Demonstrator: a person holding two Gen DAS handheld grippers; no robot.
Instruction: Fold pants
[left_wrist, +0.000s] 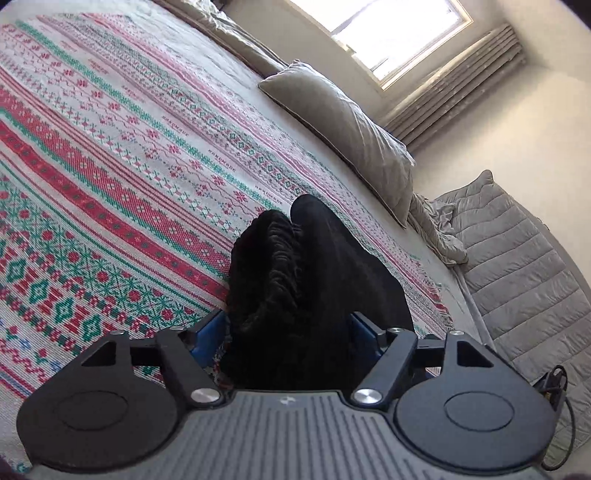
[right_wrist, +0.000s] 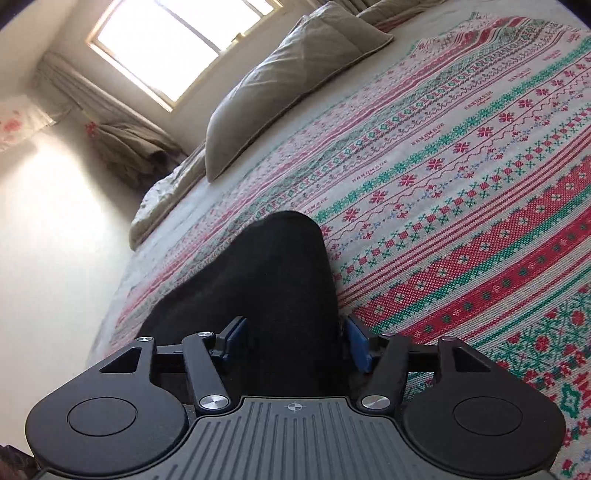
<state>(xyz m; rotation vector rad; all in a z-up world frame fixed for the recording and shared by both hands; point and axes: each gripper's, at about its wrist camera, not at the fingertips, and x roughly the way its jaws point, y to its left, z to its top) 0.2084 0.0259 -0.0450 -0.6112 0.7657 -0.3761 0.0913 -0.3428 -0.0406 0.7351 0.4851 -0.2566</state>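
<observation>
Left and right wrist views of a bedroom. A wide bed carries a woven bedspread (left_wrist: 110, 155) (right_wrist: 461, 166) banded in red, green and pink cross-stitch motifs on a pale ground. Grey-beige pillows (left_wrist: 343, 122) (right_wrist: 280, 77) lie along the head of the bed, below a bright window (left_wrist: 384, 33) (right_wrist: 166, 40) set in a pale wall. The word "HANDMADE" is woven repeatedly along several pale bands of the bedspread and is legible in both views; no other writing can be read.

The left view alone shows a ribbed radiator (left_wrist: 461, 77) under the window, a quilted grey cover (left_wrist: 517, 266) beside the bed, crumpled pale sheet fabric at the mattress edge, and a black cable (left_wrist: 557, 391) at the gripper's side. The right view alone shows bunched beige curtains (right_wrist: 122, 144) by the window and a white cloth with red floral print (right_wrist: 18, 122) on the wall.

The black pants (left_wrist: 306, 288) (right_wrist: 280, 280) rise from the bedspread in front of both cameras. In the left view their gathered, ribbed waistband is bunched beside a smoother fold; in the right view only smooth black cloth appears. The left gripper (left_wrist: 288, 328) has its 2 blue-padded fingers (left_wrist: 364, 326) pressed against either side of the pants, clamped on the cloth. The right gripper (right_wrist: 293, 338) likewise has its 2 fingers (right_wrist: 356, 338) closed against the pants
</observation>
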